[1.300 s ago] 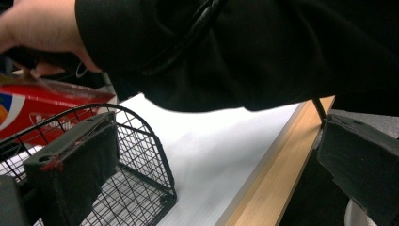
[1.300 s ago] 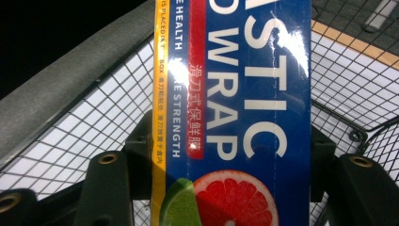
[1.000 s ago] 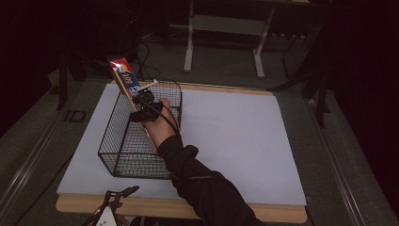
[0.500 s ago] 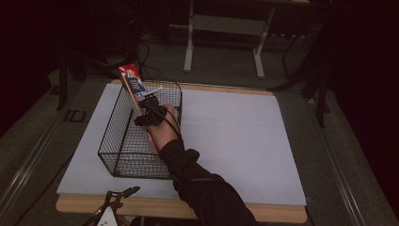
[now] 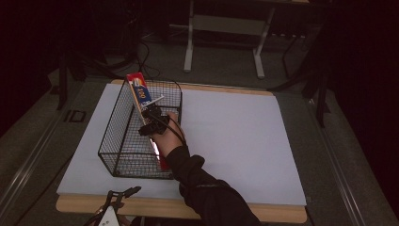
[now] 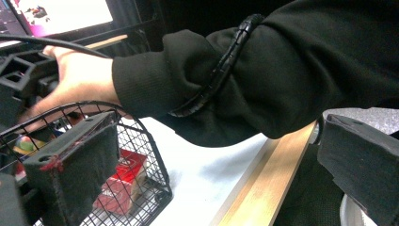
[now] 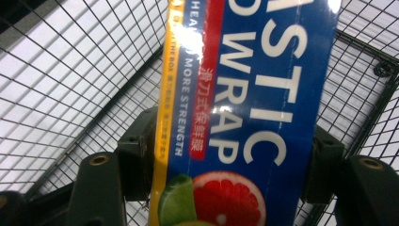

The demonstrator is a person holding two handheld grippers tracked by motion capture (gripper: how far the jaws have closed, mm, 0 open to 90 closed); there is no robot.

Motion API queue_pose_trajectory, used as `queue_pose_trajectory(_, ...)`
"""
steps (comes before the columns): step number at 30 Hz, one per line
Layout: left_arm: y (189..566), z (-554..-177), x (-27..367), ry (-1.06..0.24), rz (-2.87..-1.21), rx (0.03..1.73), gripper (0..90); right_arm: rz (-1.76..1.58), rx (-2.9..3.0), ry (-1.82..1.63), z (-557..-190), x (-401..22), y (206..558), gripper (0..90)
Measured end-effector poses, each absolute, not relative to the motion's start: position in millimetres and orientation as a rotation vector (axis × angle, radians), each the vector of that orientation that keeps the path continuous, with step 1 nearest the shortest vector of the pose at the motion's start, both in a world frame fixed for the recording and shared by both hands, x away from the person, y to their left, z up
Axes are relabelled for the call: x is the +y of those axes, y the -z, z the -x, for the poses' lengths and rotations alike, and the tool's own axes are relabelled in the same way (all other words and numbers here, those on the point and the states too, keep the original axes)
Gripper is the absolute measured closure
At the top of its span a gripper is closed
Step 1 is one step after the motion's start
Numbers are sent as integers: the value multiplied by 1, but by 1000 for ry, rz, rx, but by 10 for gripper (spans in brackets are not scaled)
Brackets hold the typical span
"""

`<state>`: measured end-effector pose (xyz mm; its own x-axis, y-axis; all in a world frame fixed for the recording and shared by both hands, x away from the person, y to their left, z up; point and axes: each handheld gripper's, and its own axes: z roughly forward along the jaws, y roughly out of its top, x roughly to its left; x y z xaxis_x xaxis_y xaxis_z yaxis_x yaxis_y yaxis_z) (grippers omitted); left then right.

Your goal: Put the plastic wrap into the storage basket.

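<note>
Plastic wrap box [image 5: 142,100], long and blue with a red end and a yellow edge, is held tilted inside the black wire basket [image 5: 123,155], its red upper end raised above the far rim and its lower end down near the basket floor at the near side. In the right gripper view the box [image 7: 254,108] is seen clamped between the two black jaws of the right gripper [image 7: 226,188], white lettering and a citrus picture facing the camera, with the basket mesh behind it. In the high view the right gripper [image 5: 153,121] is carried over the basket by a hand [image 5: 165,134] in a black sleeve, a cable looping from it. The basket rests on the left part of a white sheet [image 5: 244,141] laid over a wooden-edged table [image 5: 282,213]. The left gripper [image 5: 113,202] is held low at the table's near edge; in its own view its jaws are spread apart with nothing between them, and the basket corner [image 6: 141,155] and sleeve [image 6: 263,75] are seen beyond.
</note>
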<state>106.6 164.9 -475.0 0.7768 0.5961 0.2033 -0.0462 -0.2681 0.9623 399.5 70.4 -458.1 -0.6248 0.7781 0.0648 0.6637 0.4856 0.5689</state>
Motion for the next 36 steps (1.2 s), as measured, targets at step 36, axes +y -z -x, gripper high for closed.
queue_pose_trajectory(36,477,-110,163,-646,-1767,450,1,-955,2518,-1191,-378,-23,396,142)
